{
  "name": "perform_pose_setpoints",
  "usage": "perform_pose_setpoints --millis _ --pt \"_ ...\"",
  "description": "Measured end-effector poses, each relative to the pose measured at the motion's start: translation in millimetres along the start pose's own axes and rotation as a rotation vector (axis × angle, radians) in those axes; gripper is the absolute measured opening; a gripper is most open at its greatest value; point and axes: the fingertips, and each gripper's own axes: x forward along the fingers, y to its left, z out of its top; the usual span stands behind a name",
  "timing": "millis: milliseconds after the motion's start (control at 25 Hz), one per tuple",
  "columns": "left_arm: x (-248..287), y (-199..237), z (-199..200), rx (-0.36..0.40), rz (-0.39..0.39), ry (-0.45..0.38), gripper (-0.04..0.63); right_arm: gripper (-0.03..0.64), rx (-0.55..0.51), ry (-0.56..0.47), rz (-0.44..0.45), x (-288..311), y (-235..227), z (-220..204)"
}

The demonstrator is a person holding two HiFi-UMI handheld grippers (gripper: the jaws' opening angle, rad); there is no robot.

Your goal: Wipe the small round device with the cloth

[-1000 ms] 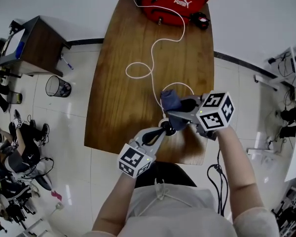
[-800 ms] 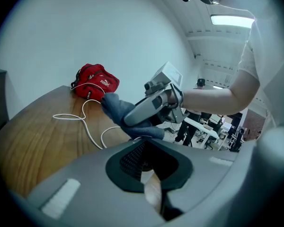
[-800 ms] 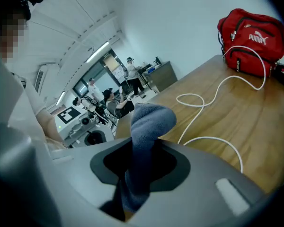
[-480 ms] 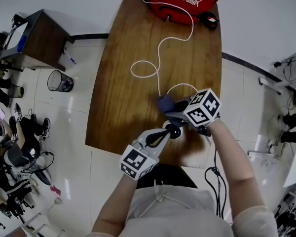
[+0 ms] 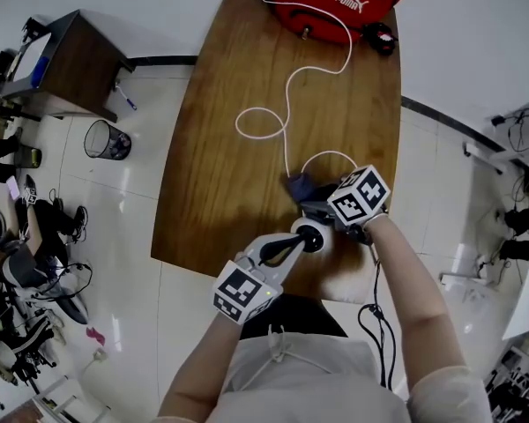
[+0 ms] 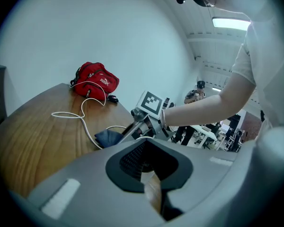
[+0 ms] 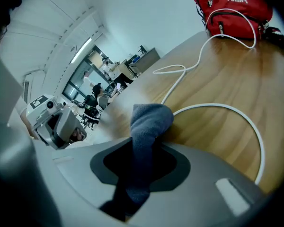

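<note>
Nearest the operator, at 6 o'clock in the head view, the left gripper (image 5: 301,239) reaches toward 1 o'clock over the near edge of the brown wooden tabletop (image 5: 212,183). Its jaws are pressed together. The small round white device (image 5: 315,234) sits right at their tips. Judged from that view, the jaws pinch its thin edge so that its face is held clear of the tabletop for wiping. The left gripper view shows only a pale arc just past the jaws, so the exact hold point cannot be confirmed.

Just beyond the device, toward 12 o'clock, the right gripper (image 5: 311,198) comes in from 3 o'clock. Its jaws are clamped on the dark blue cloth (image 5: 296,186). In the right gripper view the cloth (image 7: 149,122) runs through the jaws and bunches into a rounded pad ahead of them. That free pad is the working surface. It lies at 11 o'clock of the device, near it but apparently not on it, so wiping contact is judged not yet made.

Further out, a white cable (image 5: 286,95) loops across the tabletop from beside the cloth to a red fabric bag (image 5: 339,3) at the far edge, 12 o'clock. Keep the wiping stroke short to avoid dragging the cable.
</note>
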Motion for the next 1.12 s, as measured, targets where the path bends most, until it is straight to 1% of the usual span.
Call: perform_pose_setpoints --millis 120,200,240,320,400,520,600,760,800,920,1000,1120 --pt "2.0 -1.1 0.0 0.008 -0.005 0.023 0.006 0.104 -0.013 -0.003 -0.043 -4.4 -5.8 -4.3" --pt "2.2 -0.7 2.0 0.007 -0.009 0.024 0.006 0.104 -0.058 -0.015 -0.076 -14.9 -4.6 4.1" --pt "0.9 -0.5 3.3 0.005 -0.010 0.019 0.006 0.104 -0.092 -0.026 -0.076 -21.5 1.3 12.9" --pt "-3.4 -0.8 7.0 0.002 -0.013 0.006 0.006 0.104 -0.176 -0.039 -0.036 -33.9 23.6 35.9" --pt "-8.1 0.0 7.0 -0.002 -0.010 0.003 0.006 0.104 -0.259 -0.004 0.029 -40.5 50.8 54.9" --pt "-15.7 5.8 3.2 -0.011 0.004 0.001 0.006 0.104 -0.367 0.131 0.109 -38.1 85.3 65.4" --pt "-22.2 11.0 3.9 -0.020 0.019 -0.004 0.006 0.104 -0.414 0.209 0.153 -34.1 104.1 67.3" --pt "-36.5 25.2 2.6 -0.024 0.053 -0.005 0.006 0.104 -0.411 0.295 0.259 -23.1 130.0 65.8" --pt "-39.5 29.1 2.2 -0.028 0.062 -0.007 0.006 0.104 -0.413 0.334 0.264 -16.8 127.8 59.0" --pt "-48.3 38.3 -0.5 -0.042 0.087 -0.013 0.006 0.104 -0.430 0.463 0.228 4.4 106.8 32.6" --pt "-53.0 42.2 -3.4 -0.049 0.096 -0.014 0.006 0.104 -0.423 0.471 0.220 15.1 97.3 26.5" --pt "-55.7 45.9 -9.7 -0.071 0.098 -0.013 0.006 0.104 -0.383 0.427 0.194 29.0 82.3 26.4"
